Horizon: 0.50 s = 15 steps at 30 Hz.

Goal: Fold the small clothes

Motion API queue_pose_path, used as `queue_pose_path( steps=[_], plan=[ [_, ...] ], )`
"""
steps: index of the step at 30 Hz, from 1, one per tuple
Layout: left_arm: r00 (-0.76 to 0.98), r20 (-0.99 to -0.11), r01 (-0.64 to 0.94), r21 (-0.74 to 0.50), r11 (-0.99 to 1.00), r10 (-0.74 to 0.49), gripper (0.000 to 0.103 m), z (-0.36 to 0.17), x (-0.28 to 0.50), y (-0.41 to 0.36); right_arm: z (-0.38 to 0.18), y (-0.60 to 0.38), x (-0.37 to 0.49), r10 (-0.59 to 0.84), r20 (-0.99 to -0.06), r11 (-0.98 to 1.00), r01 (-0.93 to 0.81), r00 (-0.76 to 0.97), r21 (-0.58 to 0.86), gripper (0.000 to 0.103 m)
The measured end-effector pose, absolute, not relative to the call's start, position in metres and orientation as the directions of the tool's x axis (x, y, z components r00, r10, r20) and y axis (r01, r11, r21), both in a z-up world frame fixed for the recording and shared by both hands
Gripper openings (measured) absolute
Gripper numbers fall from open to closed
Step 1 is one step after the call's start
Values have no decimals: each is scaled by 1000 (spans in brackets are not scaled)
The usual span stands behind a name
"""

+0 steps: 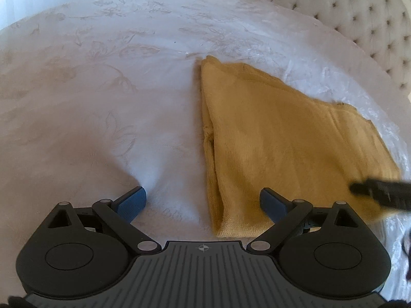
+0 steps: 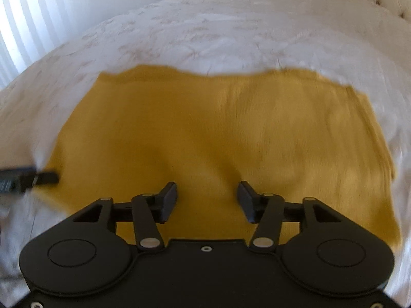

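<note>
Folded mustard garment [image 2: 205, 133] flat on the white bedspread [image 1: 102, 89].

My left gripper [image 1: 203, 202] gapes wide, empty, at its left edge; my right gripper [image 2: 207, 200], partly open, seems to grip nothing through blur.

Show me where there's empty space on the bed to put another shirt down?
The biggest bare patch is the white bedspread left of the folded yellow garment, reaching to the far edge. A narrower strip lies between the garment and the tufted headboard. It is crowded near the garment's close edge, where the left gripper and right gripper both hover open.
</note>
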<state>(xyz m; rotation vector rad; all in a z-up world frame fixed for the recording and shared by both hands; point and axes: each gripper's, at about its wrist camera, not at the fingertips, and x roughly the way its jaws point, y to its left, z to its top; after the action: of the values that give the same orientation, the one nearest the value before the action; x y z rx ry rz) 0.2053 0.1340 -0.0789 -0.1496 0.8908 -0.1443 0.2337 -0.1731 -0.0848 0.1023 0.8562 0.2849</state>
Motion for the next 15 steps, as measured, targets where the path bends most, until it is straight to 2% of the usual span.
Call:
queue_pose_path(
  steps=[11,15],
  plan=[
    [643,-745,64,-181,981,-179,97,-81,202,129,-94,-181,203,312,-708,950,-201,634,239,68],
    [658,-709,96,-254,962,-253,97,-81,200,134,-100,-178,200,344,-687,939,-227,640,259,88]
  ],
)
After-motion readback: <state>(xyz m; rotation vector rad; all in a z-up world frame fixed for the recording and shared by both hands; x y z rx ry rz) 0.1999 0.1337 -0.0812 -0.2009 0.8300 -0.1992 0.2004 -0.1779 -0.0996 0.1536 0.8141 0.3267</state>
